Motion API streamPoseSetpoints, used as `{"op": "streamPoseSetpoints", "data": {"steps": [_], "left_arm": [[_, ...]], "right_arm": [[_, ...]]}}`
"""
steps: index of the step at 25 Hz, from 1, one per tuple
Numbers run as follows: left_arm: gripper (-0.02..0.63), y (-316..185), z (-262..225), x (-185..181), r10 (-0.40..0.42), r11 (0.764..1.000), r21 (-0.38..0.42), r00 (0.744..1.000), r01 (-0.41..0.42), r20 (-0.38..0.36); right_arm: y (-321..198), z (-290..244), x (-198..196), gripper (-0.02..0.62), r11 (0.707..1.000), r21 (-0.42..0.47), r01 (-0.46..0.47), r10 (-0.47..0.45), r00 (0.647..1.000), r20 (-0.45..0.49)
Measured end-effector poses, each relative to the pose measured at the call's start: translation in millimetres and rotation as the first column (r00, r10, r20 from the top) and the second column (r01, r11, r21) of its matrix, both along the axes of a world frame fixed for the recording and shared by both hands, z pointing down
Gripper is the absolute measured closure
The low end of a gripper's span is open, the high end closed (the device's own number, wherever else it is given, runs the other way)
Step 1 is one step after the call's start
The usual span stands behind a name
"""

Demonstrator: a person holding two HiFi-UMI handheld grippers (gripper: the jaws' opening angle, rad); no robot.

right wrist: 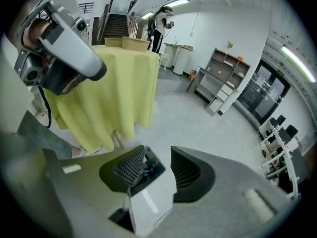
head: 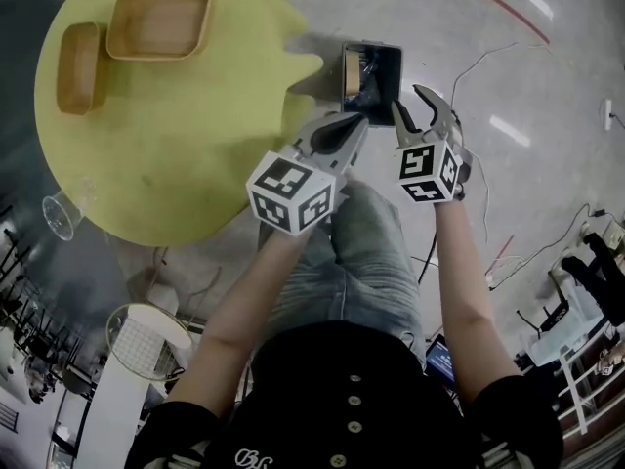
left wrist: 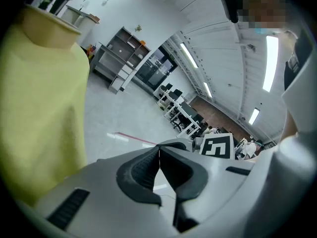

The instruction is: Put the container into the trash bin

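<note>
Yellow cloth drapes the round counter [head: 166, 154], which carries two wooden trays [head: 159, 21] side by side near its far edge. Just beside the cloth's hanging hem, on the grey floor, stands the trash bin [head: 398, 66], a grey rectangular box with a dark liner. A tan piece that looks like the container [head: 352, 74] stands on edge inside it, against the wall nearest the counter, with something shiny next to it.

Both tools hang above the bin, free of it. The left hand-held gripper [head: 350, 127] has its dark pads pressed together at the tips with nothing between them; from the head view it covers the bin's near corner. The right hand-held gripper [head: 408, 101] has its jaws spread wide and empty. In its own view the bin's mouth shows below the gap, partly hidden by one ribbed pad.

The person's jeans-clad knee [head: 366, 252] sits directly below the two tools. A clear glass [head: 61, 213] shows at the counter's near rim, and a white mesh basket [head: 146, 340] stands lower down. Thin cables [head: 488, 62] trail over the floor beyond the bin, near a red line [head: 493, 8].
</note>
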State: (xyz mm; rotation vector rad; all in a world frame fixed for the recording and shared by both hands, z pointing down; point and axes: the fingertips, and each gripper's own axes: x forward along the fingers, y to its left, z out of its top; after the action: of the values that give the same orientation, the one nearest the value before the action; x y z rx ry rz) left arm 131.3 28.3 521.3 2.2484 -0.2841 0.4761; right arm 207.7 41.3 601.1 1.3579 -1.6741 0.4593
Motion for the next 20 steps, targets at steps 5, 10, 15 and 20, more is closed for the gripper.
{"op": "streamPoseSetpoints", "data": {"steps": [5, 10, 15, 20], "left_arm": [[0.592, -12.4, -29.9, -18.4, -0.013, 1.000, 0.006, 1.000, 0.013, -0.010], [0.592, -22.2, -68.3, -43.5, -0.012, 1.000, 0.020, 0.999, 0.013, -0.047], [0.592, -43.2, -85.9, -61.8, -0.031, 0.998, 0.057, 0.997, 0.036, -0.072], [0.592, -75.5, -111.9, -80.3, -0.069, 0.992, 0.103, 0.993, 0.079, -0.098]], "right_arm": [[-5.0, -39.7, -10.5, 0.431, 0.999, 0.027, -0.031, 0.031, 0.999, -0.008], [-14.9, -82.8, -33.6, 0.431, 0.997, 0.069, -0.043, 0.043, 0.999, -0.004], [-32.6, -110.5, -50.2, 0.434, 0.993, 0.107, -0.050, 0.048, 0.999, 0.022], [-63.7, -144.7, -73.1, 0.434, 0.988, 0.153, -0.037, 0.025, 0.997, 0.078]]}}
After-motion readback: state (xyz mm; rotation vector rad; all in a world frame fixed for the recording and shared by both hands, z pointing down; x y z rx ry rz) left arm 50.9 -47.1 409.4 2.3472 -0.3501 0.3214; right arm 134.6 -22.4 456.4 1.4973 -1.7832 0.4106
